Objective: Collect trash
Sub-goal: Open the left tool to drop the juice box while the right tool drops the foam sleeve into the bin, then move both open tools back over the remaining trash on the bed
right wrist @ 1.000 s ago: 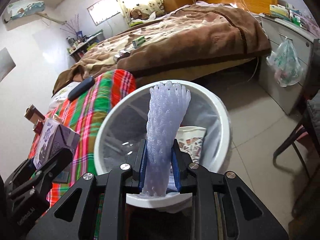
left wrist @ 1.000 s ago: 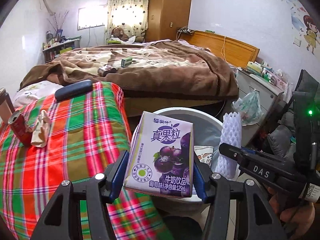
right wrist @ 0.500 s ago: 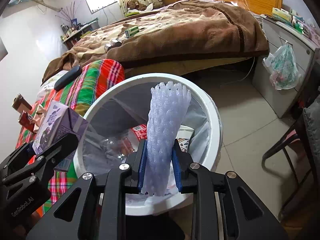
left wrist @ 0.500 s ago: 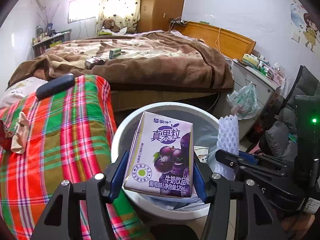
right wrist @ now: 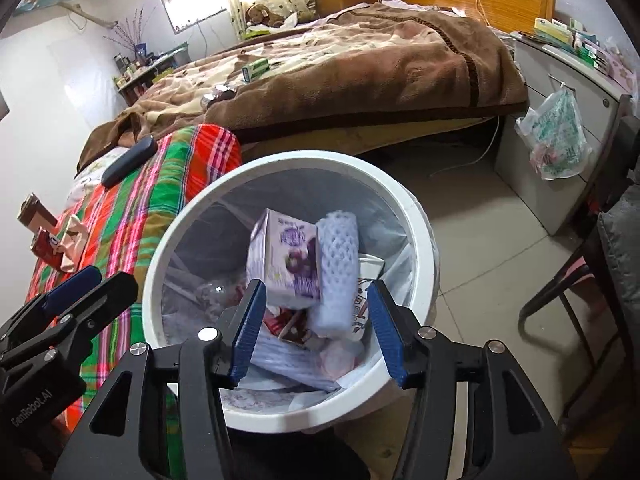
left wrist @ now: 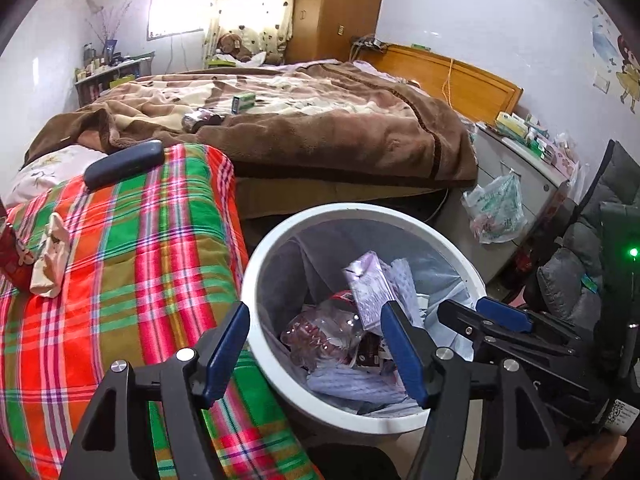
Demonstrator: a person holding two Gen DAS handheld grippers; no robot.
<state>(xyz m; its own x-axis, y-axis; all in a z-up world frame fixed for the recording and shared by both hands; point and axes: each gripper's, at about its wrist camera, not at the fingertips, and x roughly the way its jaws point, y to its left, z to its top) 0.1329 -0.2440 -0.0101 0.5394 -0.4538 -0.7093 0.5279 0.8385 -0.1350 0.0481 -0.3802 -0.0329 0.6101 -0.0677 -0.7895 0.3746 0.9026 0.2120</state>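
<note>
Both sets of jaws, just opened, are held spread and empty above the bin (right wrist: 420,216), where carton (right wrist: 286,264) and foam net (right wrist: 338,268) are seen dropped; remaining trash (left wrist: 48,256) lies left of the bin, nearer the left gripper (left wrist: 316,354).

Left hand-held gripper (left wrist: 316,350): I see black frame, blue ribbed pads, silver screws.
Right hand-held gripper (right wrist: 316,332): I see the same build; green light.

Right hand-held gripper (right wrist: 316,330) over the white bin (right wrist: 420,216), jaws just opened, nothing between them. Purple milk carton (right wrist: 286,262) and white foam net (right wrist: 338,260) lie in the bin, touching, blurred. Left hand-held gripper (right wrist: 86,286) at bin's left, open.
</note>
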